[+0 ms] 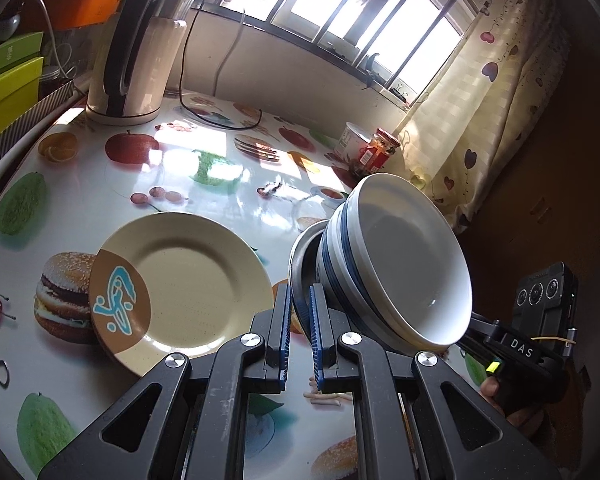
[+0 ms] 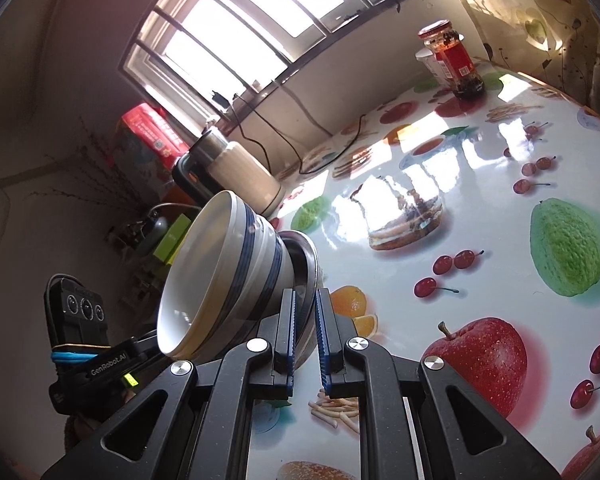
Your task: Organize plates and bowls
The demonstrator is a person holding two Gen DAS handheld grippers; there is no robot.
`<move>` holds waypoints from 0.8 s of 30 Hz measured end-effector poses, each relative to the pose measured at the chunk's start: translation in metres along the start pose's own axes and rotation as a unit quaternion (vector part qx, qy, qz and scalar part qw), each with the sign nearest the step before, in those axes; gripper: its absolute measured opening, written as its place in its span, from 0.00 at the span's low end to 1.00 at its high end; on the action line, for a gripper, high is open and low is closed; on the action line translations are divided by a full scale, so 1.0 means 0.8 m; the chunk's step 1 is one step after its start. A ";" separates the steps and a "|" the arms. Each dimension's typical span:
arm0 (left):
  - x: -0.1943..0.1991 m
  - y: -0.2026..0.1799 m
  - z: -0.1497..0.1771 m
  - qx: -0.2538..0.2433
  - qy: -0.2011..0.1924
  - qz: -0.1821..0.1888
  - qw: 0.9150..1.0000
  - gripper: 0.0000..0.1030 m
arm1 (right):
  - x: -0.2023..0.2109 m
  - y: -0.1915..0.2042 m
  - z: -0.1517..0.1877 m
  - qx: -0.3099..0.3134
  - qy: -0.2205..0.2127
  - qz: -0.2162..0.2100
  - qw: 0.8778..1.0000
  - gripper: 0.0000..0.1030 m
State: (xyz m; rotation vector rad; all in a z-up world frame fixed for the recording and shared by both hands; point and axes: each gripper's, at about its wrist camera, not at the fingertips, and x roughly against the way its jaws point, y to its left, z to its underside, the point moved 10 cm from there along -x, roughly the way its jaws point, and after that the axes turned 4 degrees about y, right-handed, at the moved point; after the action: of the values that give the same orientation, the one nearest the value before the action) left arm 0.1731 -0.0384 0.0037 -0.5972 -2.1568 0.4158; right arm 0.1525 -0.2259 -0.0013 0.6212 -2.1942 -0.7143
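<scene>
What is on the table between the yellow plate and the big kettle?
Nothing stands there. In the left wrist view, only bare fruit-print table lies between the plate and the kettle.

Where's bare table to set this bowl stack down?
Widest free stretch: the table between the kettle and the red jar. Also bare between the beige plate and kettle. Crowded: the far edge by the jar and white tub; the black cord beside the kettle.
</scene>
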 end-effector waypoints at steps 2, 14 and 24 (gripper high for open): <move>0.003 0.006 -0.002 0.003 -0.003 -0.003 1.000 0.08 | -0.006 0.005 0.000 0.004 0.004 -0.003 1.000 0.11; 0.019 0.041 -0.011 0.017 -0.014 -0.022 1.000 0.08 | -0.042 0.031 -0.004 0.014 0.021 -0.017 1.000 0.11; 0.029 0.076 -0.018 0.029 -0.021 -0.037 0.999 0.08 | -0.078 0.049 0.000 0.025 0.043 -0.026 0.998 0.11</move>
State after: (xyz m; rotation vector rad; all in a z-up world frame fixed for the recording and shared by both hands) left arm 0.1885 0.0262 -0.0024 -0.4772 -2.1923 0.4528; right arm 0.1830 -0.1590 -0.0067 0.7245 -2.1289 -0.6493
